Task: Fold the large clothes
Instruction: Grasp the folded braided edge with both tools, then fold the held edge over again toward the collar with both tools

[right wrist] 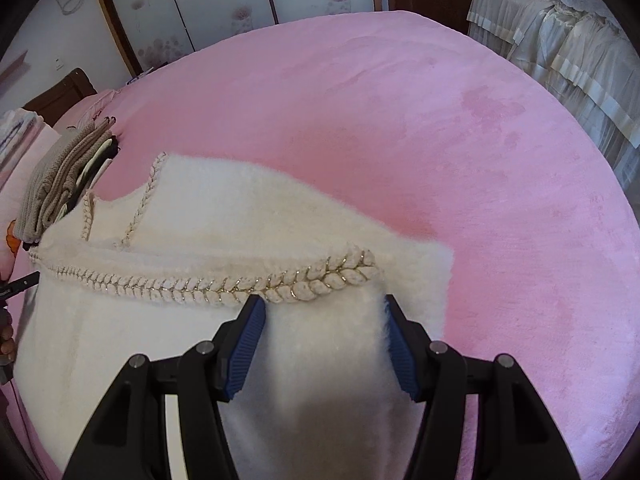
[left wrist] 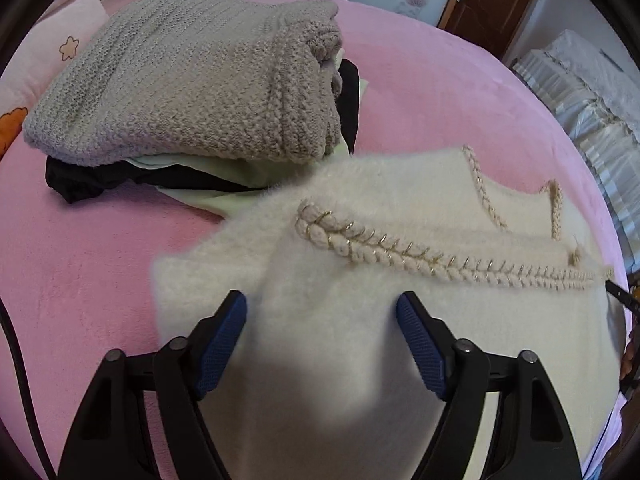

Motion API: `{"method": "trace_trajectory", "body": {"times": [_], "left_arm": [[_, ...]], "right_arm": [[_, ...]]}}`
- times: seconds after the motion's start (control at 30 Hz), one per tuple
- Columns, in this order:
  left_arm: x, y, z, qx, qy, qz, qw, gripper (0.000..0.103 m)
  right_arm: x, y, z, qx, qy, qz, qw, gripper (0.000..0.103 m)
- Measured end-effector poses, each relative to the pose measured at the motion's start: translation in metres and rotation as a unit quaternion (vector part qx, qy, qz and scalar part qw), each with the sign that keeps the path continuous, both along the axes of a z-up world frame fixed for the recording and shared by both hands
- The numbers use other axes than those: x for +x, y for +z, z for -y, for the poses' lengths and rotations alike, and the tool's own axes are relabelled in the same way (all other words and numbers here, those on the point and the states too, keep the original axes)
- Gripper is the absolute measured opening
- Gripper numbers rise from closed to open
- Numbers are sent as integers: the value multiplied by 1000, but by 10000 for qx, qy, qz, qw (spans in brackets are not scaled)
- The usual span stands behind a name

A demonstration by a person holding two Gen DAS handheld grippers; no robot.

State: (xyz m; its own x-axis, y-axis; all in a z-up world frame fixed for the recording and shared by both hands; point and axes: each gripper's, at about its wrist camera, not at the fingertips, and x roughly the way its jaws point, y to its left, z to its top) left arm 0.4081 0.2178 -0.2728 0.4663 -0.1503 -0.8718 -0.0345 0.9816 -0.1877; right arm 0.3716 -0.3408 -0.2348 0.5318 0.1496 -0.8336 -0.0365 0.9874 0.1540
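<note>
A fluffy cream sweater [left wrist: 400, 216] with braided gold-thread trim [left wrist: 400, 256] lies on the pink bed; it also shows in the right wrist view [right wrist: 224, 216]. My left gripper [left wrist: 322, 312] is open, its blue-padded fingers [left wrist: 224, 332] spread over the sweater's left part, with fabric bulging up between them. My right gripper [right wrist: 324, 316] is open over the sweater's right part, just below the trim [right wrist: 224, 288], with fabric between its fingers [right wrist: 248, 336].
A stack of folded clothes topped by a grey knit sweater [left wrist: 192, 76] sits on the pink bedspread [right wrist: 440, 140] behind left, also visible in the right wrist view [right wrist: 60, 176]. A pillow [left wrist: 52, 52] lies far left. White-draped furniture [right wrist: 560, 52] stands right.
</note>
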Motion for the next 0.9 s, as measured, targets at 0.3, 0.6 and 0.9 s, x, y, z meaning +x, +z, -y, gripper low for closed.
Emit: {"method": "trace_trajectory", "body": {"times": [0.3,0.6,0.9], "left_arm": [[-34,35,30,744,556,792,9925,7],[-30,93,20,1037,1154,1654,9739,6],[40,48,26,1592,1517,1480,9642,7]], "right_arm": [[-24,17,-25,-658,-45,493,9966,12],[-11,80,-37,-834,-461,1569,9830,8],[63,38,-51,-1330,-789,1215,9805,8]]}}
